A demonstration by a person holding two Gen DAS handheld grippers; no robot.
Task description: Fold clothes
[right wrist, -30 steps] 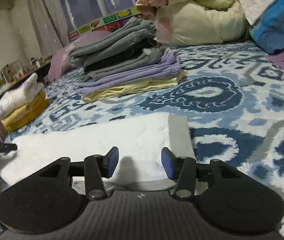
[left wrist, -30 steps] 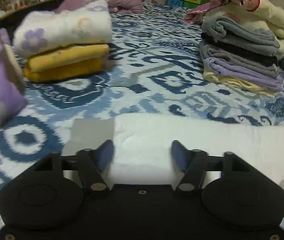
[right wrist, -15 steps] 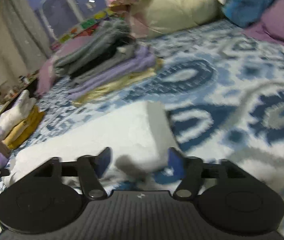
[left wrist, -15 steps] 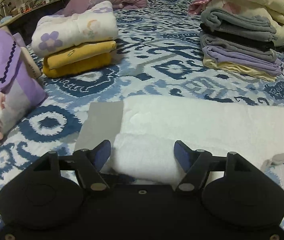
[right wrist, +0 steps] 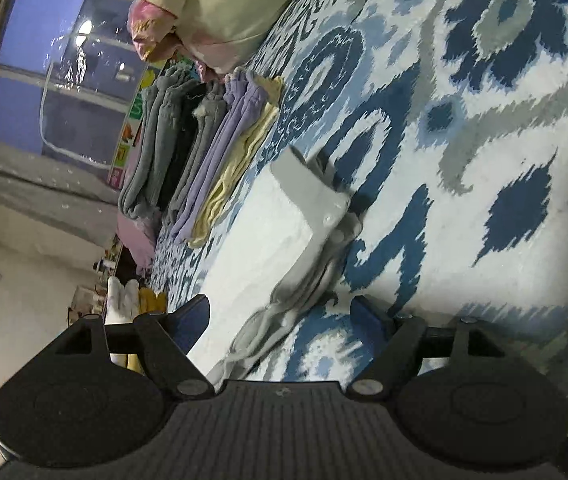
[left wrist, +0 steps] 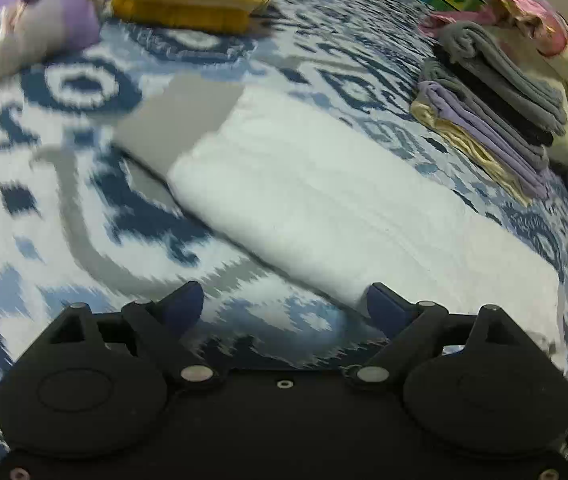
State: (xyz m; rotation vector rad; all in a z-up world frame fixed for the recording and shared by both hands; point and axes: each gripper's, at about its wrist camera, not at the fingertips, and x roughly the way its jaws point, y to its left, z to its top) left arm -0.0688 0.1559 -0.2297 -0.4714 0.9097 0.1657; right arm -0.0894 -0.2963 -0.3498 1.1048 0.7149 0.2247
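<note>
A white fleecy garment [left wrist: 343,204] with a grey end band [left wrist: 180,116] lies folded into a long strip on the blue patterned bedspread [left wrist: 68,216]. My left gripper [left wrist: 284,308] is open and empty just in front of its near edge. In the right wrist view, rolled on its side, the same garment [right wrist: 268,232] shows its grey cuffed end [right wrist: 315,196]. My right gripper [right wrist: 280,316] is open and empty, its jaws either side of the loose grey edge.
A stack of folded grey, black, lilac and cream clothes [left wrist: 495,108] stands at the right, with cream bedding [left wrist: 555,52] behind. A yellow and white folded pile [left wrist: 192,0] and a purple garment [left wrist: 32,20] are at the far left. A window [right wrist: 56,48] is beyond the bed.
Both grippers have pulled back off the white garment and let it lie. The left view has swung left and down. The right gripper has rolled on its side.
</note>
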